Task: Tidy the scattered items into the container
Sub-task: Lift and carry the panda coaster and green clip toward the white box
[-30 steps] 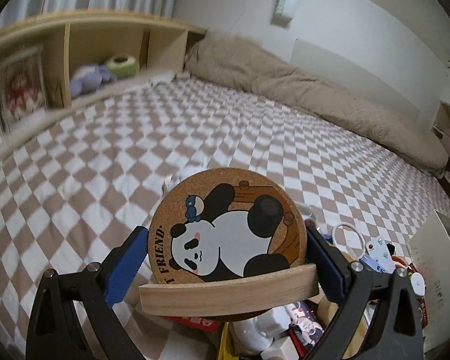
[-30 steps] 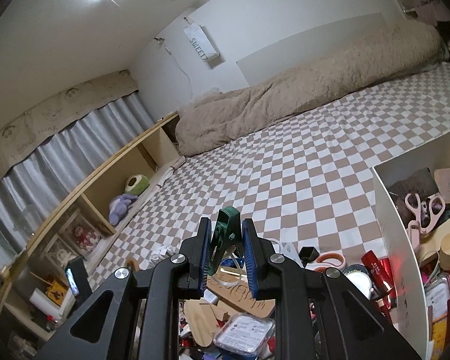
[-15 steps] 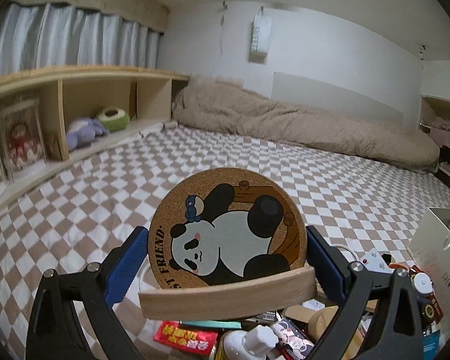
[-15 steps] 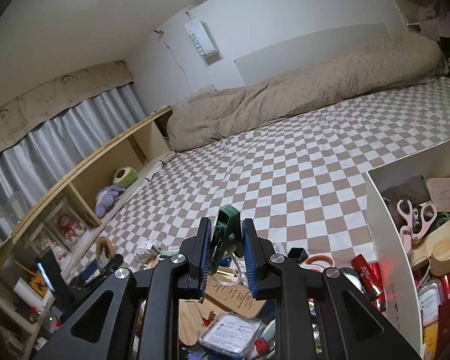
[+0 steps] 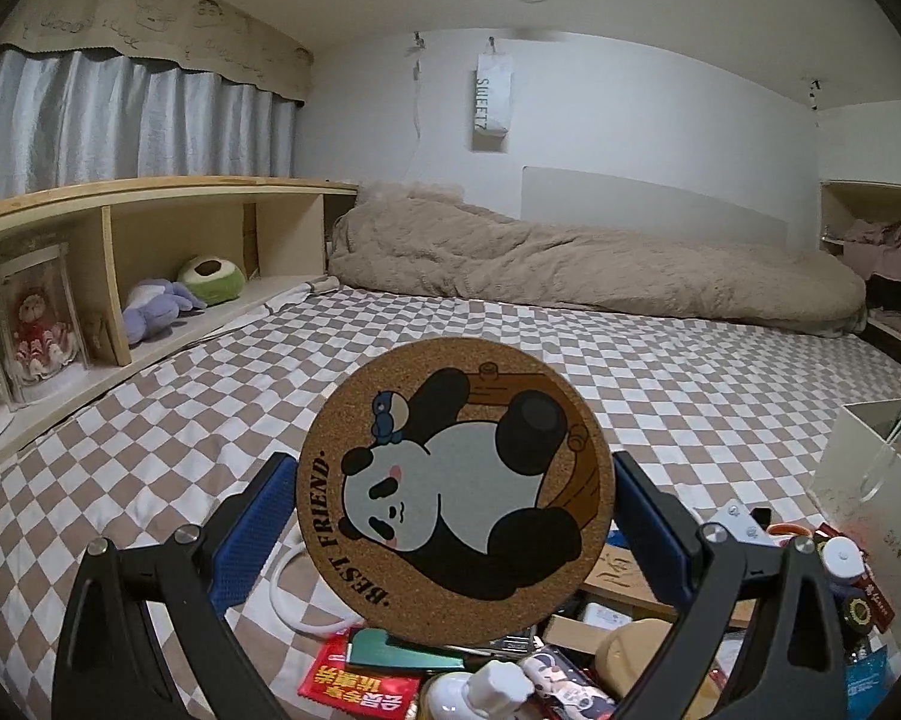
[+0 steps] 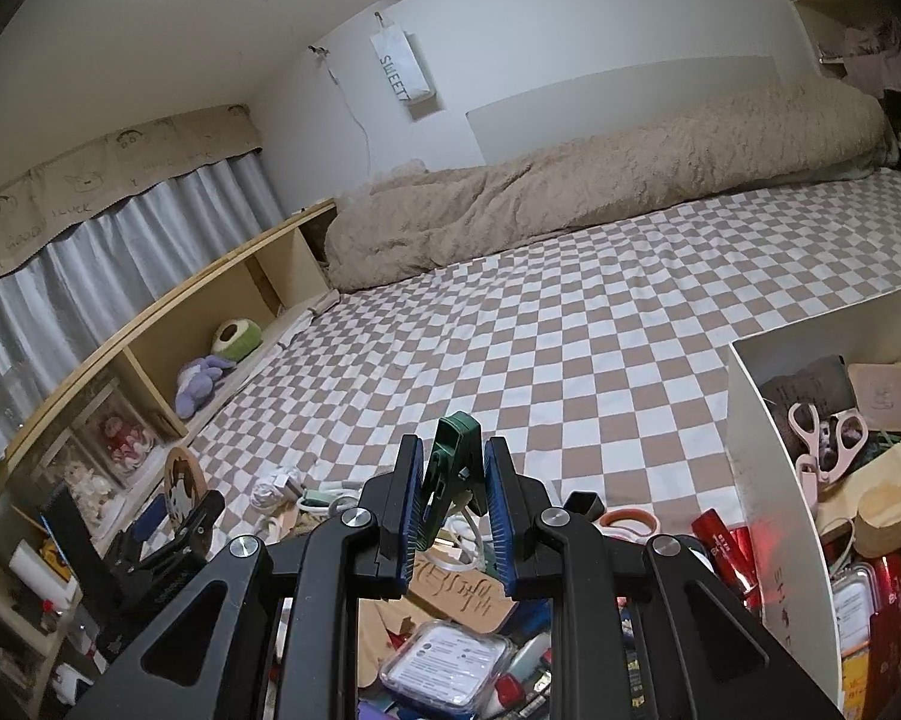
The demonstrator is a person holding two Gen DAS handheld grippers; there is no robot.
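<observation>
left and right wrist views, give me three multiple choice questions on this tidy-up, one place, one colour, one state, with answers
1. Where is the white container relative to the right tool?
A. to its right
B. to its left
C. behind the blanket

2. What colour is the clip in the right tool?
A. red
B. green
C. yellow

3. What is the state of the left tool?
A. empty and wide open
B. shut on scissors
C. gripping the panda cork coaster by its edges

Answers:
1 A, the container's white wall stands at the right edge of the right wrist view.
2 B, dark green plastic shows between the blue pads.
3 C, the round coaster stands upright with a blue pad against each side.
</observation>
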